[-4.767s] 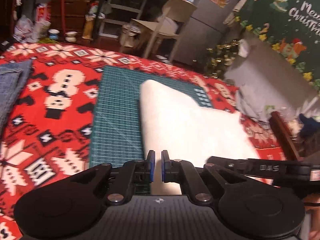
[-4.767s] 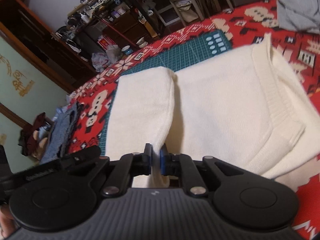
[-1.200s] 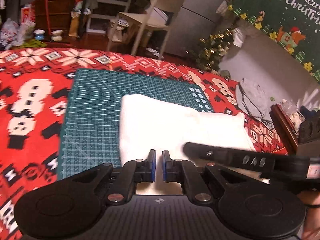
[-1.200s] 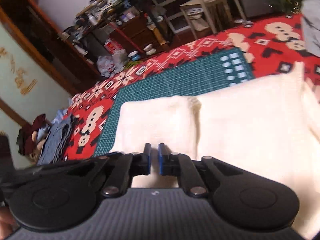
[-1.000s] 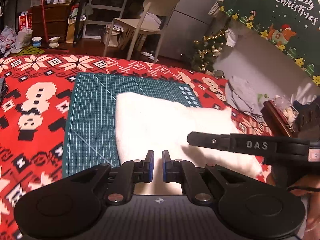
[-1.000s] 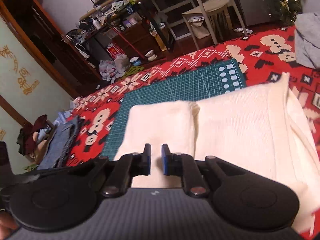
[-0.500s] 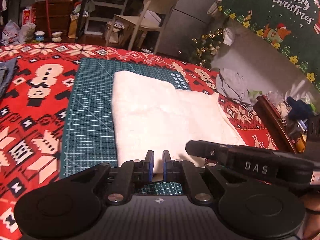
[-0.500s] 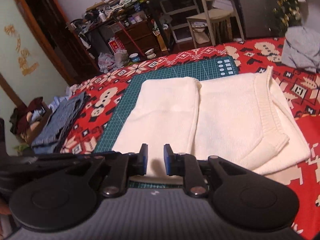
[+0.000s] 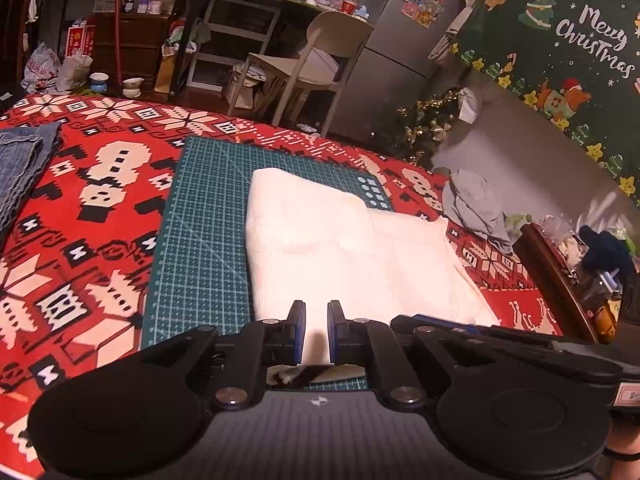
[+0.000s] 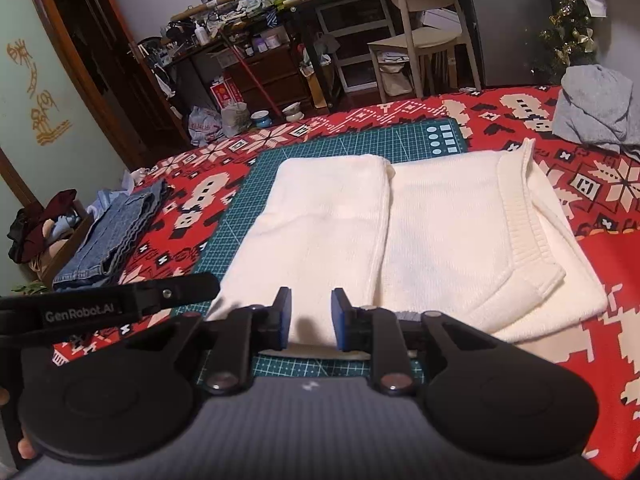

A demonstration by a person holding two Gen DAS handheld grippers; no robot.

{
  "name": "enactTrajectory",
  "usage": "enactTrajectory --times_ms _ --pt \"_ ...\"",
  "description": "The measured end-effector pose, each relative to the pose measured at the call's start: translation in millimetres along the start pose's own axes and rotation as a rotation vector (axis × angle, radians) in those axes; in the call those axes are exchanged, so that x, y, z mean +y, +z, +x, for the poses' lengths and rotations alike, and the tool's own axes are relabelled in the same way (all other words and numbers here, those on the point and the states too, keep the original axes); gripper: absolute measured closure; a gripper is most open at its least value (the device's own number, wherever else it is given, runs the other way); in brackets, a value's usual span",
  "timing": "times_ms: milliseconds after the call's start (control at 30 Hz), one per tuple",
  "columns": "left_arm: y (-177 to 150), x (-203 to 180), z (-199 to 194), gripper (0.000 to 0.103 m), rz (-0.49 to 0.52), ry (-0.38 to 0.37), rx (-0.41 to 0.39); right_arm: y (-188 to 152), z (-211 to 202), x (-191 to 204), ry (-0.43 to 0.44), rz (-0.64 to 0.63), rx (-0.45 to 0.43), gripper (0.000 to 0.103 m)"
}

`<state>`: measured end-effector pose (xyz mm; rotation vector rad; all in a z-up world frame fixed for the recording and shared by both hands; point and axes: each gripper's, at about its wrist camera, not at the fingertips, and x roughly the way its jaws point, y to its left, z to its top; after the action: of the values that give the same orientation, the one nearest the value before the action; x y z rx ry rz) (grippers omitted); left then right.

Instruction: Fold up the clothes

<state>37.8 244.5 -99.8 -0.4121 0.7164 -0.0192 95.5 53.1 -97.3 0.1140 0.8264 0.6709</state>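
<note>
At my far left a folded pair of jeans [image 10: 116, 236] lay on the red patterned blanket [image 9: 80, 208]. Next came the green cutting mat [image 9: 204, 224], and on it the cream sweater [image 10: 400, 232], partly folded, its left panel turned over the body and its ribbed hem [image 10: 520, 240] spilling off the mat's right side onto the blanket. I judged it soft, thick and light, limp enough to sag, not slippery; the near edge just under my tongs looked the best place to pinch. My left gripper [image 9: 317, 330] hovered over that near edge, its jaws easing apart with a narrow gap and nothing held. My right gripper [image 10: 310, 320] stood a little wider, also empty. Further right lay a crumpled grey garment [image 10: 596, 108]. Behind were a pale chair [image 10: 424, 20], cluttered shelves and a Christmas banner [image 9: 560, 48].
</note>
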Motion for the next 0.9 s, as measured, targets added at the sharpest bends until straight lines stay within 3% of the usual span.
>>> enactTrajectory --times_ms 33,133,233,300,500,733,900 --pt "0.6 -0.1 2.7 0.094 0.003 -0.007 0.002 -0.1 2.7 0.2 0.002 0.004 0.004 0.09" --pt "1.4 0.5 13.7 0.094 0.009 -0.029 0.024 -0.9 12.8 -1.3 0.006 0.015 0.023 0.095" --pt "-4.4 1.7 31.1 0.097 0.017 -0.006 0.101 -4.6 24.0 -4.5 -0.037 0.013 0.064 0.096" --pt "-9.5 0.4 34.1 0.096 0.037 0.009 0.124 -8.1 27.1 -10.7 -0.048 0.023 0.075 0.103" --pt "-10.0 5.0 24.2 0.097 0.001 -0.014 0.128 -10.2 18.6 -25.1 -0.03 0.097 0.078 0.103" --pt "0.7 3.4 2.7 0.097 -0.021 -0.042 0.011 2.1 -8.7 -29.1 0.069 0.169 -0.041 0.099" --pt "1.0 5.4 30.1 0.099 0.008 -0.008 0.075 2.3 18.8 -17.7 0.106 0.132 0.007 0.099"
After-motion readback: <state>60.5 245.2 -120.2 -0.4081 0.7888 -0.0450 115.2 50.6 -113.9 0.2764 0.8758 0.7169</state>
